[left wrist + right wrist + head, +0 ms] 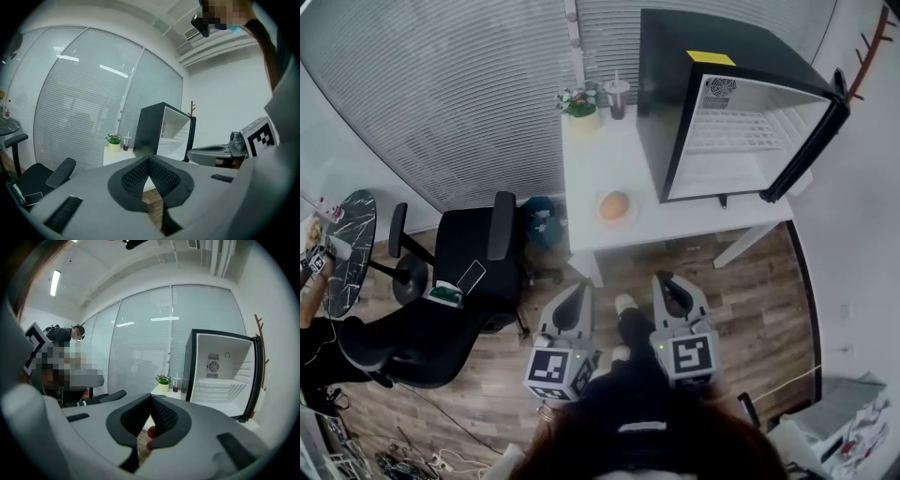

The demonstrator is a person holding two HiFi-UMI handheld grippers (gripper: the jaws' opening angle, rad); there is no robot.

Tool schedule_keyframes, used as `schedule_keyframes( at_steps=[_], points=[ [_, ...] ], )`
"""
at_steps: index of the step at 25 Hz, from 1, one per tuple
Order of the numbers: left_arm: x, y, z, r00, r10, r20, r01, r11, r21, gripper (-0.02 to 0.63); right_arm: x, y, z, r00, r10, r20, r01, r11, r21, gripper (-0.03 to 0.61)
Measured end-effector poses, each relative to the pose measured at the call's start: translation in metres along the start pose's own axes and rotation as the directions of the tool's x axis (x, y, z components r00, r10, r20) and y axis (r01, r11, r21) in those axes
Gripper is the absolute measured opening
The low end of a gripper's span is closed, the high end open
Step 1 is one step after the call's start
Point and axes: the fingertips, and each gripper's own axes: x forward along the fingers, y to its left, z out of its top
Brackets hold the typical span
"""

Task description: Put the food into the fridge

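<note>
A round orange food item (614, 204) lies on a small plate on the white table (591, 164), left of the black mini fridge (727, 103). The fridge stands on the table with its door (811, 150) swung open to the right and its white inside bare. My left gripper (580, 290) and right gripper (660, 278) hang side by side below the table's near edge, over the wood floor, both shut with nothing between the jaws. The fridge (164, 131) shows ahead in the left gripper view and the fridge (222, 373) likewise in the right gripper view.
A black office chair (455, 281) stands left of the table. A potted plant (579, 105) and a cup with a straw (617, 96) sit at the table's back edge. A dark round side table (347, 248) is at far left. Frosted glass walls lie behind.
</note>
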Motion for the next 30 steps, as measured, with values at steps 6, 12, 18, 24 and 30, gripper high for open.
schedule_keyframes(
  at_steps=[6,12,18,24,30],
  points=[
    [0.028,0.018,0.006,1.0,0.013,0.0,-0.013,1.0,0.014,0.0,0.035,-0.01,0.005,1.0,0.005,0.001,-0.005,1.0,0.0,-0.003],
    [0.061,0.039,0.012,1.0,0.025,-0.01,-0.025,1.0,0.019,0.0,0.069,-0.027,0.006,1.0,0.0,-0.027,0.0,1.0,-0.014,-0.003],
    [0.096,0.056,0.016,0.999,0.027,-0.025,-0.027,1.0,0.004,0.0,0.102,-0.043,0.003,0.998,-0.014,-0.055,0.012,0.999,-0.046,-0.003],
    [0.124,0.072,0.017,0.999,0.031,-0.045,-0.031,1.0,0.001,0.0,0.13,-0.053,-0.002,0.997,0.01,-0.077,-0.012,0.999,-0.029,-0.003],
    [0.149,0.093,0.008,0.995,0.063,-0.078,-0.064,0.998,-0.004,0.0,0.159,-0.058,-0.01,0.994,0.025,-0.105,-0.03,0.999,-0.044,-0.003]
  ],
)
